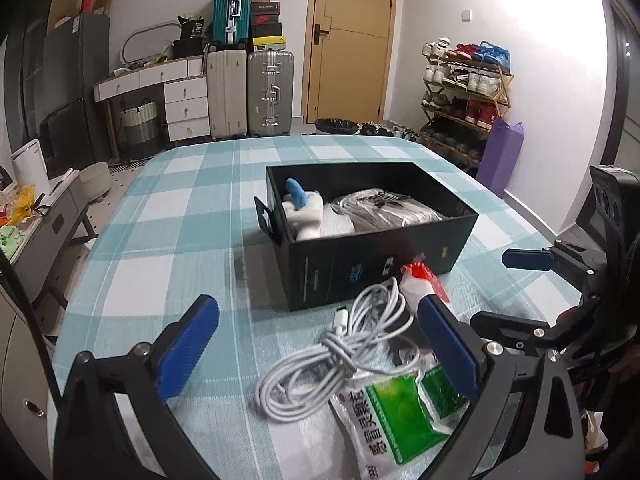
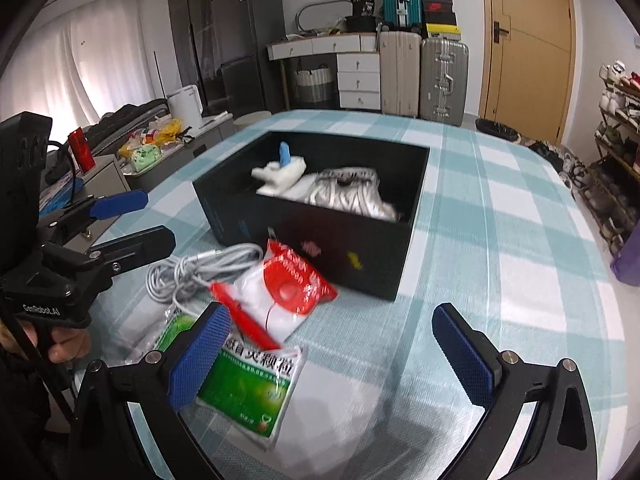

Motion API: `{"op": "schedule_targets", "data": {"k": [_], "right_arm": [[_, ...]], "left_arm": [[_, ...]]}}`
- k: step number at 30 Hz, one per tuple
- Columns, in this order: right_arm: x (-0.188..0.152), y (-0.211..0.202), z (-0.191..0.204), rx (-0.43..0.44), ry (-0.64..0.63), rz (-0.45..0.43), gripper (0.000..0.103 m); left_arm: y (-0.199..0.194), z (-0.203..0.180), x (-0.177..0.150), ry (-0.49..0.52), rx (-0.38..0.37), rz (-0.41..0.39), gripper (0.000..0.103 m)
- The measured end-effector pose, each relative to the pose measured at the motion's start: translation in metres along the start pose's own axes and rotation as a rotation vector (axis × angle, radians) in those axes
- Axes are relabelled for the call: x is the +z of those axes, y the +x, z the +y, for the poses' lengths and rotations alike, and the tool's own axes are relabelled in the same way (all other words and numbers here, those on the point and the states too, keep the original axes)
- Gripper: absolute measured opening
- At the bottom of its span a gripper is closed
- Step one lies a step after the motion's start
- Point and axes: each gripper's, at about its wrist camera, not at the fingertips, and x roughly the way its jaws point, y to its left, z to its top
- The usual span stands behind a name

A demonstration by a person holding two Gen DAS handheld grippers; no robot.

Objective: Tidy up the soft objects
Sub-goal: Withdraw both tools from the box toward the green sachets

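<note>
Jaws of the left gripper (image 1: 316, 344) stand wide apart and hold nothing; the white cable (image 1: 336, 344) lies on the cloth (image 1: 180, 200) between them, and a green sachet (image 1: 400, 412) lies close under its right pad. The right gripper (image 2: 340, 348) is likewise spread wide and empty, with another green sachet (image 2: 248, 388) by its left pad and a red-and-white packet (image 2: 288, 292) just ahead. Beyond both tools sits the black box (image 1: 360, 264), a white plush (image 1: 306, 212) and a bagged item (image 1: 384, 210) inside.

Black box (image 1: 360, 276) on a teal-and-white checked cloth (image 1: 180, 216); white cable (image 1: 320, 360), green-and-white packet (image 2: 248, 384).
</note>
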Motion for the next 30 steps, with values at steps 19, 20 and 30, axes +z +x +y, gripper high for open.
{"op": "schedule_targets", "data": {"k": [19, 20, 30], "right_arm": [[-0.017, 0.013, 0.026, -0.004, -0.035, 0.079, 0.102], [-0.017, 0.014, 0.027, 0.001, -0.039, 0.085, 0.102], [-0.018, 0.023, 0.036, 0.013, -0.044, 0.127, 0.102]], "left_arm": [[-0.009, -0.010, -0.025, 0.046, 0.017, 0.023, 0.101], [-0.008, -0.009, -0.026, 0.042, 0.017, 0.029, 0.100], [-0.013, 0.000, -0.029, -0.003, 0.021, 0.018, 0.101]]}}
